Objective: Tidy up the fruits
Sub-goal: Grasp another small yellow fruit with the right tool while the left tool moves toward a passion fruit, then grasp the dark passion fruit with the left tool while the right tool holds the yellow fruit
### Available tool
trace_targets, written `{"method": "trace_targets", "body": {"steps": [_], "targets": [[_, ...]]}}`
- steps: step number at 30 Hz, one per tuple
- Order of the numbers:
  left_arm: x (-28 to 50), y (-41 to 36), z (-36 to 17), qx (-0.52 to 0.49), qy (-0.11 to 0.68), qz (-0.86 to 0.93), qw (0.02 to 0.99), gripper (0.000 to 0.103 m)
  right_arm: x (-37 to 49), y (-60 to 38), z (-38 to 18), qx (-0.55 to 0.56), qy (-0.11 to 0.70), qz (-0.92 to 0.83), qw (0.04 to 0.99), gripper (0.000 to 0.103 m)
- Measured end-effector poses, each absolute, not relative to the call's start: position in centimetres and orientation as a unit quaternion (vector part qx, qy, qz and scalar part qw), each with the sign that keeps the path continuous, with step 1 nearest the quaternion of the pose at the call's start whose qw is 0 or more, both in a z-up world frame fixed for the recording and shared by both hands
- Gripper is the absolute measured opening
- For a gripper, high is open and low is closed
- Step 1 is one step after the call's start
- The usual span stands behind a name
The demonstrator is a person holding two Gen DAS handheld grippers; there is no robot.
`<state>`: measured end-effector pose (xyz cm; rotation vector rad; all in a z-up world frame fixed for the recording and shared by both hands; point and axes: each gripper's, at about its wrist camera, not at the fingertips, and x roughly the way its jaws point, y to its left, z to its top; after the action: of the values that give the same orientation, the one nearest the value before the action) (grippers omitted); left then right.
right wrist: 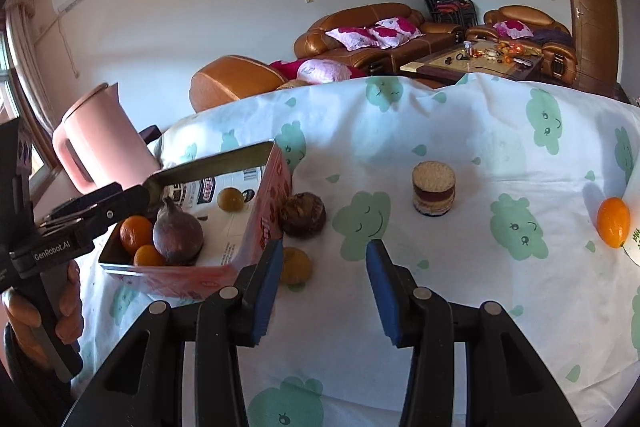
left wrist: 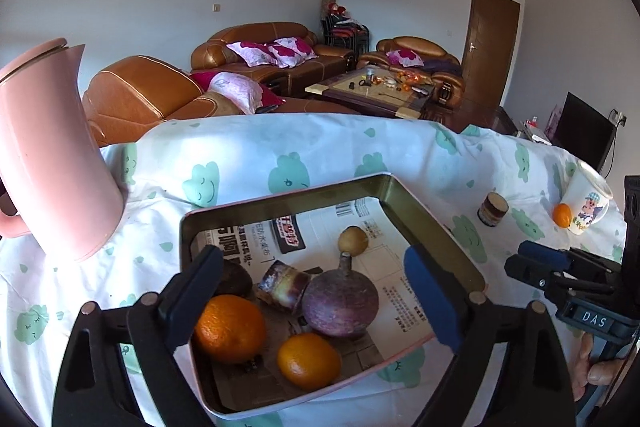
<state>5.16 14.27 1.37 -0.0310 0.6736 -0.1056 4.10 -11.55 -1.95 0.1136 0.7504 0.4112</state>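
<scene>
A pink tin box (left wrist: 280,195) (right wrist: 272,203) lined with newspaper holds two oranges (left wrist: 230,329) (left wrist: 309,361), a purple round fruit (left wrist: 340,303), a small yellow-brown fruit (left wrist: 353,241), a dark fruit (left wrist: 236,277) and a brown ceramic piece (left wrist: 282,287). My left gripper (left wrist: 316,303) is open and empty above the box. My right gripper (right wrist: 320,287) is open and empty over the cloth, right of the box. A dark brown fruit (right wrist: 302,215) and a yellow fruit (right wrist: 296,265) lie just outside the box. Another orange (right wrist: 613,222) (left wrist: 562,215) lies far right.
A pink kettle (left wrist: 48,163) (right wrist: 100,137) stands left of the box. A small striped jar (right wrist: 434,187) (left wrist: 493,209) stands mid-table. A white cartoon mug (left wrist: 588,203) stands at the right by the orange. The cloud-print cloth (right wrist: 460,131) covers the table; sofas lie beyond.
</scene>
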Motion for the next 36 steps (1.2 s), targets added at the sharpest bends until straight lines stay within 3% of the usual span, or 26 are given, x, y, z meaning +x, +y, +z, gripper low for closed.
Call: {"method": "trace_targets", "body": {"steps": [7, 8, 13, 24, 26, 29, 36], "targets": [[5.4, 14.6, 1.1, -0.028, 0.342, -0.051, 0.938, 0.090, 4.0, -9.2, -3.3, -0.029, 0.386, 0.205, 0.899, 0.042], [5.4, 14.7, 1.1, -0.030, 0.342, -0.050, 0.938, 0.090, 4.3, -9.0, -3.6, -0.030, 0.397, 0.208, 0.893, 0.038], [5.4, 14.7, 1.1, -0.031, 0.342, -0.051, 0.938, 0.090, 5.3, -8.4, -4.8, -0.039, 0.430, 0.235, 0.871, 0.037], [5.7, 13.3, 0.6, -0.014, 0.347, -0.060, 0.936, 0.090, 8.1, -8.3, -4.6, -0.035, 0.434, 0.250, 0.865, 0.036], [5.8, 13.1, 0.5, -0.015, 0.349, -0.062, 0.935, 0.090, 8.0, -8.1, -4.5, -0.039, 0.434, 0.248, 0.865, 0.030], [6.1, 12.4, 0.5, -0.014, 0.349, -0.074, 0.934, 0.090, 7.8, -8.1, -4.3, -0.052, 0.431, 0.241, 0.868, 0.030], [8.2, 7.2, 2.2, 0.062, 0.362, -0.163, 0.916, 0.089, 8.0, -11.9, -3.9, -0.041, 0.430, 0.181, 0.884, 0.030]]}}
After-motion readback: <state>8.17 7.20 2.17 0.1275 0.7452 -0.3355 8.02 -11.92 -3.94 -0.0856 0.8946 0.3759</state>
